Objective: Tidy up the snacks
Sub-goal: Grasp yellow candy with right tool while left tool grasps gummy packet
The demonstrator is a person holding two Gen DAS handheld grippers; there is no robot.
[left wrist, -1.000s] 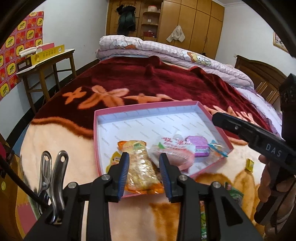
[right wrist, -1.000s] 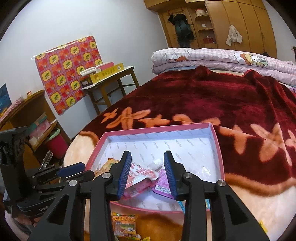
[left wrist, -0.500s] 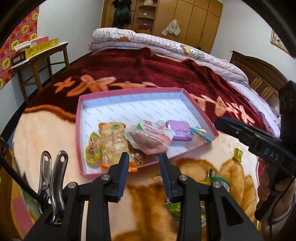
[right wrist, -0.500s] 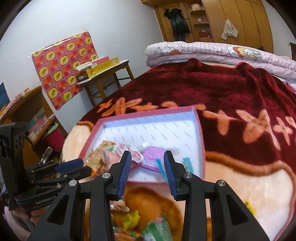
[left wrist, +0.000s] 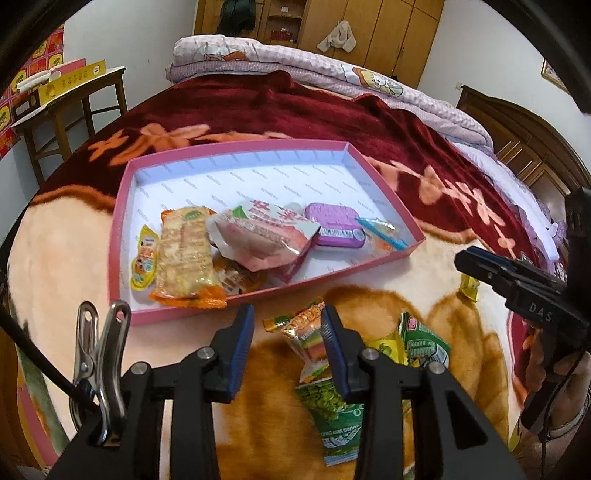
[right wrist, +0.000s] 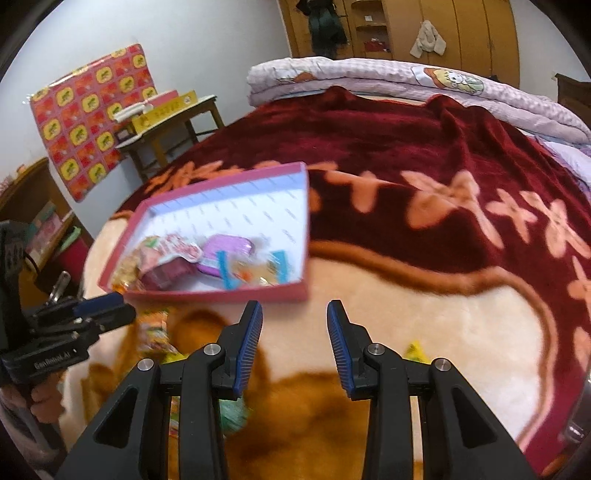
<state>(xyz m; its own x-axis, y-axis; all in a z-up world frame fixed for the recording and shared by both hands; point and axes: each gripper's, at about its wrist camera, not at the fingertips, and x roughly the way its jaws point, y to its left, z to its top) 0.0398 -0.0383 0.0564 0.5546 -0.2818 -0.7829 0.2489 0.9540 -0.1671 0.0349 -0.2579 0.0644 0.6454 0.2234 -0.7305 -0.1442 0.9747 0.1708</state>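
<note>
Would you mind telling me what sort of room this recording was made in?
Most likely a home bedroom: the work surface is a bed with a maroon flowered blanket, a folded quilt lies at its far end, and wooden wardrobes line the back wall.

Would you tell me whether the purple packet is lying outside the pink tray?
No, the purple packet lies inside the pink tray, beside the red-and-white snack bag.

I see a fuzzy soft red and cream blanket (left wrist: 74, 240), a smooth pink cardboard tray (left wrist: 122, 206) w/ matt white inside, shiny crinkly plastic snack bags (left wrist: 184, 258), and a shiny metal clip (left wrist: 99, 354).
</note>
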